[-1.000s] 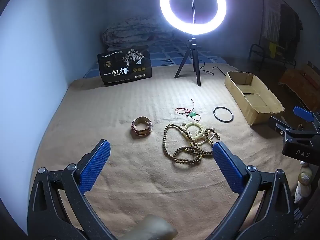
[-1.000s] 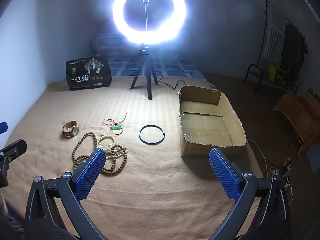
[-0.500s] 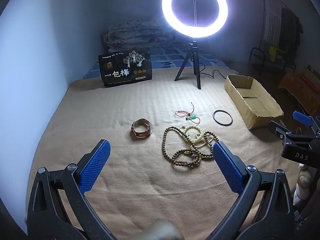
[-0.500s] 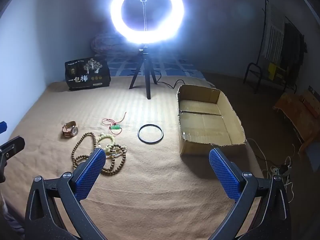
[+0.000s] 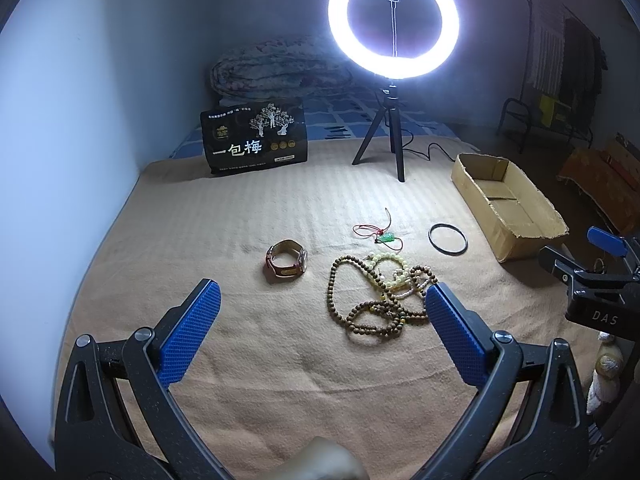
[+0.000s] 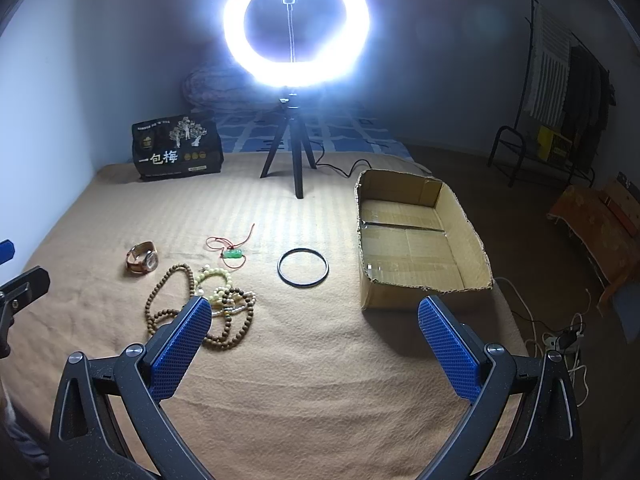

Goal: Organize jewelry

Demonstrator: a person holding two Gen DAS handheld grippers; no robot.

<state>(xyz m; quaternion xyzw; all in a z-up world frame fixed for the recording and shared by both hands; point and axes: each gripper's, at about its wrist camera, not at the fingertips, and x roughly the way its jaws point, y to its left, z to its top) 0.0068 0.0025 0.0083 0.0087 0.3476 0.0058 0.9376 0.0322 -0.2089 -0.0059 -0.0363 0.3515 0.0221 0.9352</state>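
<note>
On the tan blanket lie a brown-strap watch (image 5: 286,263) (image 6: 142,262), a tangle of brown and pale bead strands (image 5: 378,296) (image 6: 218,300), a green pendant on a red cord (image 5: 386,237) (image 6: 232,254) and a black bangle (image 5: 448,239) (image 6: 303,268). An open, empty cardboard box (image 5: 508,204) (image 6: 416,240) stands to the right. My left gripper (image 5: 320,332) is open and empty, hovering short of the beads. My right gripper (image 6: 316,340) is open and empty, short of the bangle and box.
A lit ring light on a tripod (image 5: 394,92) (image 6: 296,120) stands at the back, its cable trailing right. A black printed bag (image 5: 256,140) (image 6: 178,148) leans at the back left. A wall runs along the left. Cables (image 6: 560,340) lie off the bed's right edge.
Both views have shifted slightly; the jewelry sits a little lower and closer in the left wrist view. Nothing was picked up and both grippers stayed open.
</note>
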